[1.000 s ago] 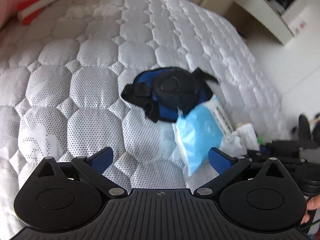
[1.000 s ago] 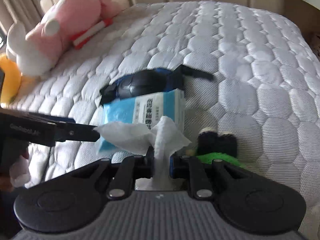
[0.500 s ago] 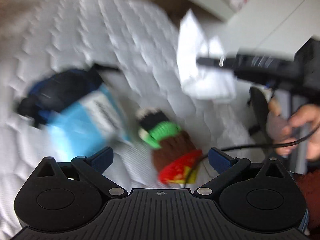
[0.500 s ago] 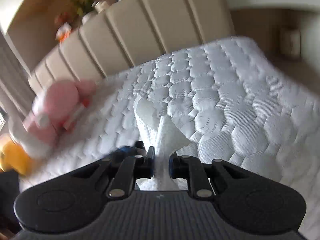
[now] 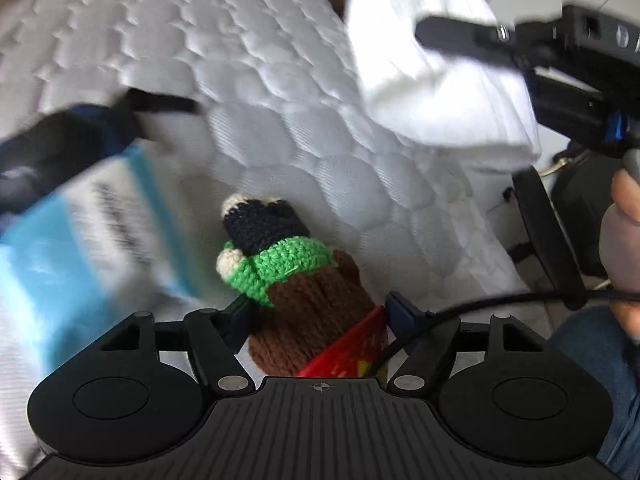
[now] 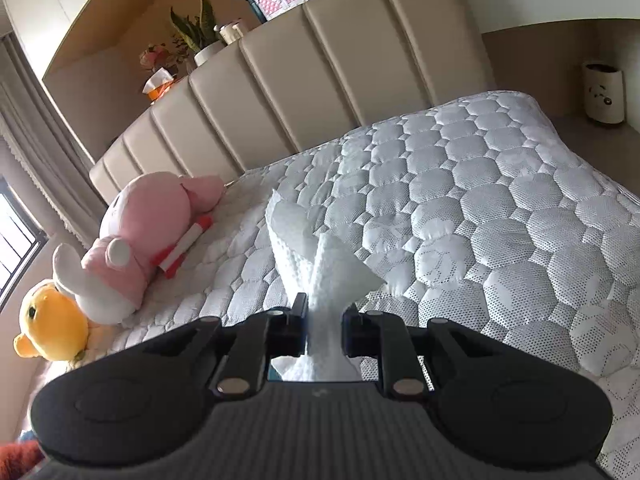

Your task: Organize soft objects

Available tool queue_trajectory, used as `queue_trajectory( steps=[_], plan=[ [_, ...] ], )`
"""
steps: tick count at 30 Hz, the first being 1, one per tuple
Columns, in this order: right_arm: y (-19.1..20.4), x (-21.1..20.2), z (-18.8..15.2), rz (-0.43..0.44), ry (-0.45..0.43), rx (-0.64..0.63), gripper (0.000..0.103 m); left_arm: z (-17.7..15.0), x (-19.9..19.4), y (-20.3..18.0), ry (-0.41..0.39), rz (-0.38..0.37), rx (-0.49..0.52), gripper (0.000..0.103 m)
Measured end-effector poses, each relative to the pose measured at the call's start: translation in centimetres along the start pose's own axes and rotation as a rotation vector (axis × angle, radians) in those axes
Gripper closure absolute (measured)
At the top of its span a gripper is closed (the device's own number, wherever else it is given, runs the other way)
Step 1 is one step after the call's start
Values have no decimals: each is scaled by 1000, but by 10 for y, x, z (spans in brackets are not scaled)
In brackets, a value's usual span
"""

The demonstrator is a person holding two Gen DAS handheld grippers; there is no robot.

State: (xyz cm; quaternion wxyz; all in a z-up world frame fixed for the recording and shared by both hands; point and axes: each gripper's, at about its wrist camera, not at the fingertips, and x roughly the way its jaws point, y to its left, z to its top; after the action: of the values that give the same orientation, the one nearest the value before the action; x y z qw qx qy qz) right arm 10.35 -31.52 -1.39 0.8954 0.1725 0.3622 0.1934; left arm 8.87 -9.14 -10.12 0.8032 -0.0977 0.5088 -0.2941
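A knitted doll (image 5: 288, 264) in brown, green and black lies on the white quilted mattress (image 5: 260, 60). My left gripper (image 5: 318, 308) has its fingers pressed against both sides of the doll's brown body. A blue tissue pack (image 5: 80, 248) lies left of the doll, with a black and blue fabric item (image 5: 60, 140) behind it. My right gripper (image 6: 323, 312) is shut on a white tissue (image 6: 316, 256) and holds it up above the bed. In the left wrist view that tissue (image 5: 432, 72) hangs at the upper right from the right gripper (image 5: 424, 32).
A pink plush (image 6: 148, 232) and a yellow plush (image 6: 48, 320) lie at the bed's far left by the beige headboard (image 6: 320, 60). A person's hand (image 5: 624, 220) and a black cable (image 5: 500, 304) are at the right. The mattress edge drops off on the right.
My left gripper swung right from the black item to the knitted doll and narrowed around it. My right gripper pulled the tissue free of the pack and lifted it high.
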Motion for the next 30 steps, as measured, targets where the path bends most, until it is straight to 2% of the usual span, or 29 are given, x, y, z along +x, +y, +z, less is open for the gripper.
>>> queue_trajectory(
  steps=[4,6,8,9,11,14,16,17,18,21,24,25,27,30],
  plan=[
    [9,4,-4,-32,24,-49,84,2,-35,24,-68,49,41,23],
    [13,9,-7,-25,53,-52,84,8,-54,33,-107,98,76,24],
    [18,16,-10,-7,89,-49,84,10,-66,38,-109,207,139,21],
    [21,20,-12,3,112,-52,84,9,-69,42,-97,233,152,18],
    [30,28,-19,-9,153,-91,84,2,-73,54,-75,219,134,12],
    [41,39,-30,-4,232,-112,84,-13,-73,68,-67,132,67,9],
    [43,49,-39,64,327,-55,84,-16,-68,73,-1,53,10,9],
    [45,55,-43,90,372,-29,84,-16,-66,70,20,30,16,9],
    [47,59,-47,70,395,-29,84,-16,-68,65,25,22,45,8],
    [50,63,-52,-49,383,-94,84,-16,-75,52,13,-39,115,4],
    [34,65,-48,-75,386,-11,84,-16,-81,51,22,-220,98,2],
    [30,66,-48,-96,387,2,84,-15,-81,51,38,-311,81,1],
    [26,68,-49,-131,386,-2,84,-18,-77,50,46,-444,56,1],
    [30,69,-48,-217,379,-111,89,-17,-88,52,-18,-490,53,0]
  ],
)
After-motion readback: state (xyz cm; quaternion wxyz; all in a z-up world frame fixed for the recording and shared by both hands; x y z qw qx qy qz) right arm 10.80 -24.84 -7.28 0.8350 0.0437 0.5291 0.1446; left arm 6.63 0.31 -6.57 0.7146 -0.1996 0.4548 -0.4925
